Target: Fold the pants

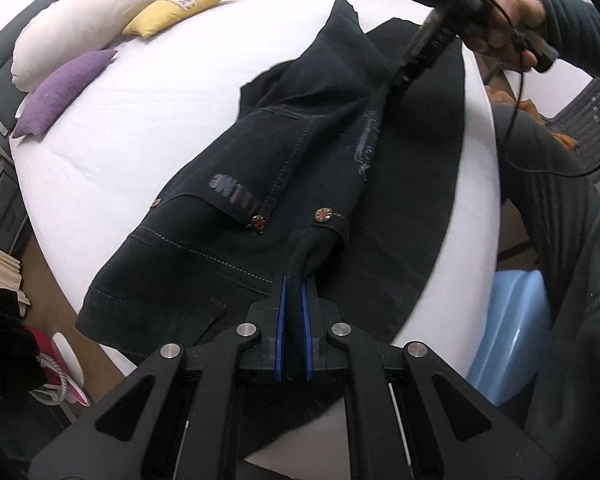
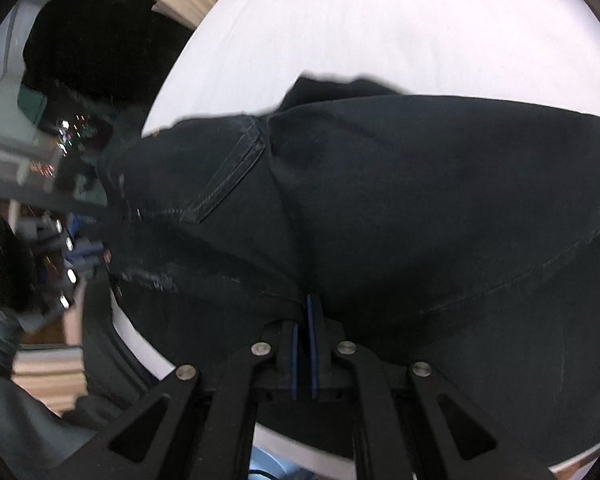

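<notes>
Both jaws are clamped tight on cloth: the left gripper (image 1: 294,280) pinches a bunched bit of the waistband right by the copper button, and the right gripper (image 2: 303,308) is closed on a fold further along the leg. The black denim pants (image 1: 300,152) are draped over the white bed sheet (image 1: 140,120), partly doubled over on top of a flat dark layer near the bed's edge, so I'd say the lengthwise fold is under way.

What could go wrong — each grip is only a small pinch of thick denim, so a quick pull could slide it out and drop the fold crooked. Being close to the edge, loose cloth could slip off too.

Containers: only a light blue plastic tub (image 1: 508,332) beside the bed — can't see what's in it.
</notes>
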A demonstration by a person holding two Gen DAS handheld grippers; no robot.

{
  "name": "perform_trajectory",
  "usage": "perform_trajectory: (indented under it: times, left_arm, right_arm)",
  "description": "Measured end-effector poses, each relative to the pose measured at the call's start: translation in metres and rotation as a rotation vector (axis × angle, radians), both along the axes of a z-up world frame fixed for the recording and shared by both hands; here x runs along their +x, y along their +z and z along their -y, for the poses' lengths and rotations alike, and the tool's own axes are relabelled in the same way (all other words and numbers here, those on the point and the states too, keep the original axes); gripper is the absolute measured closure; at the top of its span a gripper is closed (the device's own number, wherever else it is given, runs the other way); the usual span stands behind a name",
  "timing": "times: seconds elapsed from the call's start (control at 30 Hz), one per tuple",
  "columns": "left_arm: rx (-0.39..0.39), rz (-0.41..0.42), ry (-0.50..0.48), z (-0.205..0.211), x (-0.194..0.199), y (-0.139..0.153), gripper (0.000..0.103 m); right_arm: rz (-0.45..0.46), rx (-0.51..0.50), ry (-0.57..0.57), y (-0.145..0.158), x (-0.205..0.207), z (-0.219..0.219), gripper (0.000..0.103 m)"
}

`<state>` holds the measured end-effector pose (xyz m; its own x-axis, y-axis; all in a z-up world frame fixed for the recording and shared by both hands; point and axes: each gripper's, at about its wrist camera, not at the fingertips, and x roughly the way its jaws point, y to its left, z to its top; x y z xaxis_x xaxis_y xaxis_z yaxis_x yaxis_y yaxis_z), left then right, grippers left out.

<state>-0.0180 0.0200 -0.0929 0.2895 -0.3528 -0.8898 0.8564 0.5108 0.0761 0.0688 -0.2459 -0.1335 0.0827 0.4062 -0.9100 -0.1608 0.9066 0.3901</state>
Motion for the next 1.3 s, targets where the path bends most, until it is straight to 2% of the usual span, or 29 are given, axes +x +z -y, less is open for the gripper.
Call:
perform_trajectory:
  times: [0.3,0.6,0.77,0.83,1.03,1.23,1.3]
  left_arm:
    - [0.036,-0.018,-0.026,-0.007,-0.017,-0.008,0.097]
    - [0.029,-0.014,-0.033,-0.027,-0.029,-0.010,0.097]
    - [0.029,-0.025,-0.030,-0.029,-0.033,-0.020,0.097]
    - [0.025,-0.027,-0.021,-0.029,-0.032,-0.022,0.097]
    - [0.039,-0.011,-0.021,-0.033,-0.035,-0.028,0.097]
    - [0.035,-0.049,0.027,-0.034,-0.028,-0.038,0.093]
    - [0.026,-0.065,0.035,-0.038,-0.028,-0.033,0.092]
  right_arm:
    - [0.095,-0.144,0.026,0.008,-0.048,-0.021,0.098]
    - [0.150,-0.225,0.070,0.014,-0.069,-0.035,0.098]
    - [0.159,-0.239,0.061,0.015,-0.075,-0.039,0.097]
    - [0.163,-0.240,0.061,0.019,-0.092,-0.035,0.097]
    - [0.180,-0.278,0.074,0.017,-0.092,-0.057,0.097]
    - [0.179,-0.263,0.059,0.001,-0.089,-0.058,0.092]
    - [0.191,-0.249,0.055,0.007,-0.091,-0.057,0.086]
